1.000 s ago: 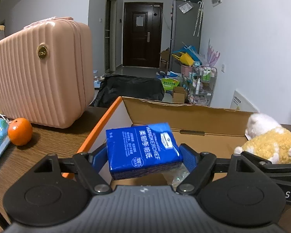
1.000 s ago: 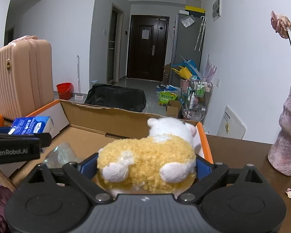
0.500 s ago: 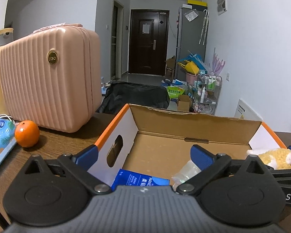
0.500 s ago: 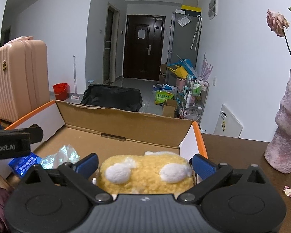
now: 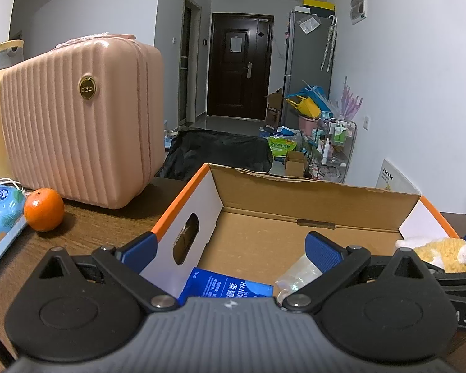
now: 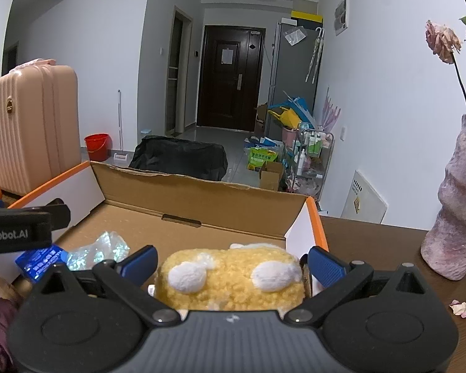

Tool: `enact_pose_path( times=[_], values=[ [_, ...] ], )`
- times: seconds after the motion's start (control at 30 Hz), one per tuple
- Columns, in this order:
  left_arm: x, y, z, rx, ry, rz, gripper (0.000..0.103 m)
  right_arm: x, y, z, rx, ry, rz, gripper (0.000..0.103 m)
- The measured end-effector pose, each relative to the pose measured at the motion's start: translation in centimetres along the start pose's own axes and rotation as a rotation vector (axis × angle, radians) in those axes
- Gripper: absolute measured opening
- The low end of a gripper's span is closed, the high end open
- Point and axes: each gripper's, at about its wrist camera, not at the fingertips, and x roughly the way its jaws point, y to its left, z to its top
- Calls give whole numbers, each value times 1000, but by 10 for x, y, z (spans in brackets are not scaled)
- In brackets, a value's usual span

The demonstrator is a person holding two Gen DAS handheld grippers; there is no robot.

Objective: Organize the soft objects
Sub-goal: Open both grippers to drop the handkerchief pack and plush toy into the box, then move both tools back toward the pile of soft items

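An open cardboard box (image 5: pixel 310 199) with orange-edged white side flaps stands on the wooden table; it also shows in the right wrist view (image 6: pixel 202 195). A blue tissue pack (image 5: pixel 226 286) lies on its floor by the left wall, beside a clear plastic bag (image 5: pixel 298 275). My left gripper (image 5: pixel 230 245) is open and empty above them. A yellow and white plush toy (image 6: pixel 233 276) lies in the box's right end, also seen in the left wrist view (image 5: pixel 438 248). My right gripper (image 6: pixel 231 261) is open, its fingers either side of the toy and apart from it.
A pink ribbed case (image 5: pixel 77 118) stands left of the box, with an orange (image 5: pixel 43 213) and a light blue pack (image 5: pixel 0 214) in front of it. A mottled pink vase (image 6: pixel 456 211) with a dried rose stands right. Petals (image 6: pixel 458 306) lie on the table.
My left gripper opened and the blue tissue pack dropped into the box. My right gripper opened and the plush toy now rests in the box. Both grippers have drawn back slightly.
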Motion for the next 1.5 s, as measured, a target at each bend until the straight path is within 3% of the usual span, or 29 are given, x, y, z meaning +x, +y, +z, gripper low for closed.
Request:
enact_pose_path(
  times=[0.53,1.5],
  values=[
    [-14,12,-9,-10,0,-7,103,-33,-10,-11,9,-40,-26,103],
    [-90,39,-42,-8,-36,-37,103,-113,-18,-53,94,-83,-49,103]
  ],
)
